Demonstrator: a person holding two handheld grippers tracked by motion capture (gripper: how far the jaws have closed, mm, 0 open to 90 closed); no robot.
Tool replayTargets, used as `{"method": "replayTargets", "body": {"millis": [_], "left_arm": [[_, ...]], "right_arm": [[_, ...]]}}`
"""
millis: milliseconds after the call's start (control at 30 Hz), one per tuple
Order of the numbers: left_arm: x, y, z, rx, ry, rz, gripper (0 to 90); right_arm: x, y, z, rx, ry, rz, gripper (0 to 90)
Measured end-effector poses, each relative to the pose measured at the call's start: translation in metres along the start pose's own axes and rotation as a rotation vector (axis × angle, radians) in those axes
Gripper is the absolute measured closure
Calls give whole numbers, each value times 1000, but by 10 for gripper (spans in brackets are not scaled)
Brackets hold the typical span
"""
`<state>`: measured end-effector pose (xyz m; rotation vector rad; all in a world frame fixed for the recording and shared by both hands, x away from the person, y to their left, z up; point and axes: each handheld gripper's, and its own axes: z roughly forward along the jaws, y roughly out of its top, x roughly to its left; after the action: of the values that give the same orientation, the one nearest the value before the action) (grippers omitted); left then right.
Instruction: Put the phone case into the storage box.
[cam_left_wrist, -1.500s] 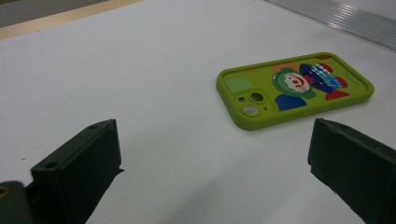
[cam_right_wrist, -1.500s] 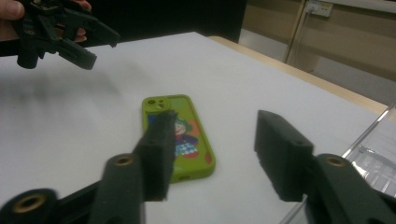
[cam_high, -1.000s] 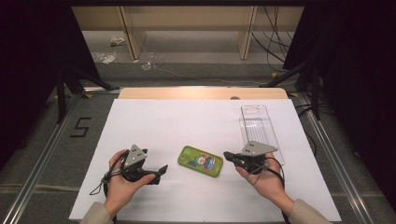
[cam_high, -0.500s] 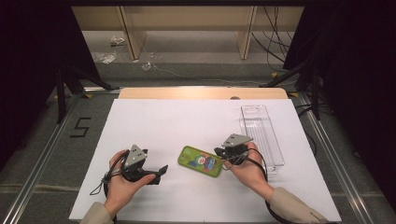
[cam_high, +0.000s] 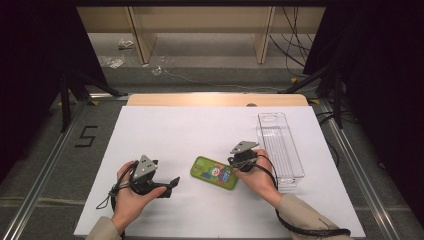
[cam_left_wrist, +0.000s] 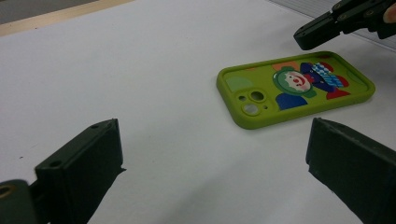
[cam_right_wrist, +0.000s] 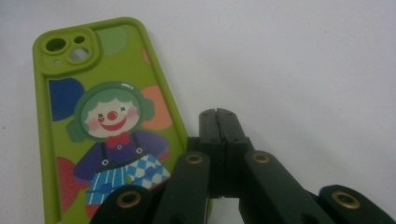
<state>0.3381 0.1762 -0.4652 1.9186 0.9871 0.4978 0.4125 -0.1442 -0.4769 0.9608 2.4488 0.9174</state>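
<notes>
Right tool (cam_right_wrist: 218, 122), jaws pressed together empty at the green phone case (cam_right_wrist: 100, 116) edge, should part before gripping; left tool (cam_left_wrist: 210, 172) rests wide at lower left.

Bright, even overhead light on the white table (cam_high: 200, 130), dark surroundings, soft shadows

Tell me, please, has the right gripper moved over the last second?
Yes. The right gripper has shifted left, away from the clear tray, and now sits shut beside the phone case.
</notes>
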Motion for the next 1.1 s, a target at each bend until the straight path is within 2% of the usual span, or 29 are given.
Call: {"method": "replayTargets", "body": {"millis": [467,767,967,1100], "left_arm": [[0,0,0,3,-1,1,32],[0,0,0,3,-3,0,32],[0,0,0,1,-2,0,33],[1,0,-1,0,-1,-1,34]], "right_arm": [[-1,-1,-1,43,2,17,900],[7,-4,-6,63,17,23,900],[17,-8,-13,84,58,42,900],[28,-14,-23,111,105,42,900]]}}
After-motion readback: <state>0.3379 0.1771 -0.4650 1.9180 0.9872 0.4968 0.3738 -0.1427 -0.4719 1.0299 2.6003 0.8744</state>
